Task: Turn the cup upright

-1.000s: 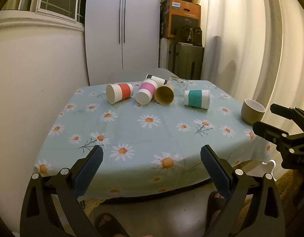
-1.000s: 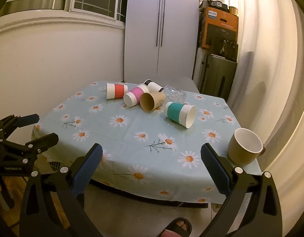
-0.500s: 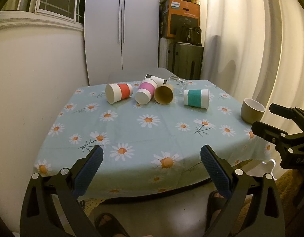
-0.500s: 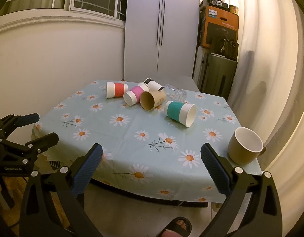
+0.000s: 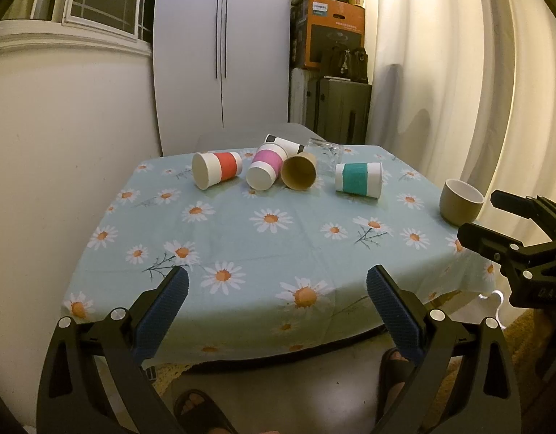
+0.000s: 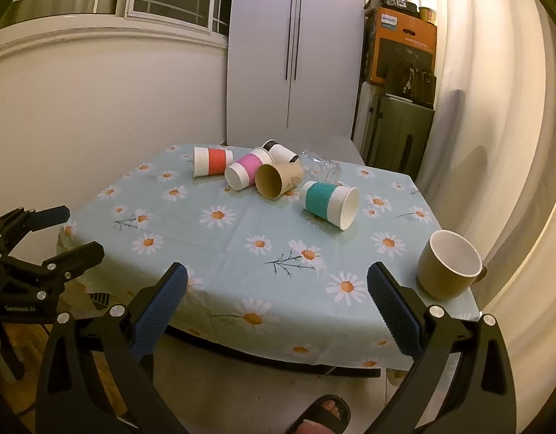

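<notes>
Nearest in each wrist view are the two grippers, both held short of the table's near edge: the left gripper (image 5: 277, 302) and the right gripper (image 6: 277, 302) each have their blue-padded jaws spread wide with nothing between them. Two sandalled feet show on the floor below. On the daisy-print tablecloth (image 5: 242, 246), one tan mug (image 6: 449, 266) stands upright at the near right corner, well apart from the rest. Farther back, five paper cups lie on their sides: a teal-banded cup (image 6: 328, 203) alone toward the right, mouth toward the right gripper; then a plain brown cup (image 6: 278, 181), a pink-banded cup (image 6: 247, 170) and a red-banded cup (image 6: 212, 161) in a loose row, the brown and pink ones touching; behind them a white cup with a dark rim (image 6: 279, 151). One clear glass (image 6: 321, 168) lies tipped just beside the brown cup. Beyond the table stand one white two-door cabinet (image 6: 296, 54) and one orange box (image 6: 402, 45).
</notes>
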### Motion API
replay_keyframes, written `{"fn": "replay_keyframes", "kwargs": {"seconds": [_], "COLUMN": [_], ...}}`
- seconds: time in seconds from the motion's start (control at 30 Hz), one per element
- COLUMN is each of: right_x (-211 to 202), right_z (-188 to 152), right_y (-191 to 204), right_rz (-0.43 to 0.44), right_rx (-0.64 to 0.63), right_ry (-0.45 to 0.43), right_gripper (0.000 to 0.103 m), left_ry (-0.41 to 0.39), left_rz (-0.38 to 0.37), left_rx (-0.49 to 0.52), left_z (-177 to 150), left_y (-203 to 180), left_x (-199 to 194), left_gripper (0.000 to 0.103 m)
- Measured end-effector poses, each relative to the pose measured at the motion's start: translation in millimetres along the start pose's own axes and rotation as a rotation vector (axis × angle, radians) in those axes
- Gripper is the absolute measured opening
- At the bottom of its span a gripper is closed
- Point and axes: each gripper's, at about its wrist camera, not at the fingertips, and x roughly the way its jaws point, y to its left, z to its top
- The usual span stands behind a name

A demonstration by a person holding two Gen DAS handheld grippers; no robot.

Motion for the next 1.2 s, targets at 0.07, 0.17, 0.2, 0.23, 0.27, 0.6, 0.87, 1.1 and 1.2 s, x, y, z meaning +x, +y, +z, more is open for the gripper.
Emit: {"fn": "replay_keyframes", "kwargs": {"seconds": [0.07,0.17,0.2,0.23,0.27,0.6,0.87,1.1,1.2], "right_x": [-0.2,0.2,0.7,1.1,2.2,4.6,1.5,5.4,9.5], "right_z": [-0.1,0.1,0.3,0.3,0.4,-0.1,-0.3,0.3,5.4], "right_y": [-0.3,-0.6,-0.9,-0.5,-0.9,0.6,1.5,1.3,-2.4], "right_rz": [0.0,0.001,0.002,0.002,0.001,0.001,0.013,0.023,0.07], "right_rx": [0.0,-0.002,-0.001,0.0,0.001,-0.008,-0.004,0.0,0.031], "right_ry": [0.0,0.0,0.002,0.004,0.006,0.006,-0.008,0.021,0.048], "right_gripper": [0.099,0.099,0.099,0.099,0.099,0.099,0.099,0.099,0.099], "left_ry": [-0.001,0.003,0.003,0.002,0.0,-0.002,-0.016,-0.021,-0.006], "left_rz": [-0.001,0.001,0.001,-0.001,-0.001,-0.003,-0.001,-0.012,-0.013], "left_rx": [0.0,0.001,0.001,0.002,0.0,0.0,-0.008,-0.014,-0.032], "left_z": [-0.1,0.2,0.2,0.5,-0.2,0.3,1.8,5.6,9.4], "left_y": [0.2,-0.5,-0.4,0.1,0.0,-0.8,0.0,1.4,5.9], "left_x": [0.0,0.1,0.0,0.0,-0.2,-0.7,-5.6,-10.2,-8.3], "left_gripper": [0.096,0.096,0.096,0.096,0.096,0.096,0.096,0.096,0.096]}}
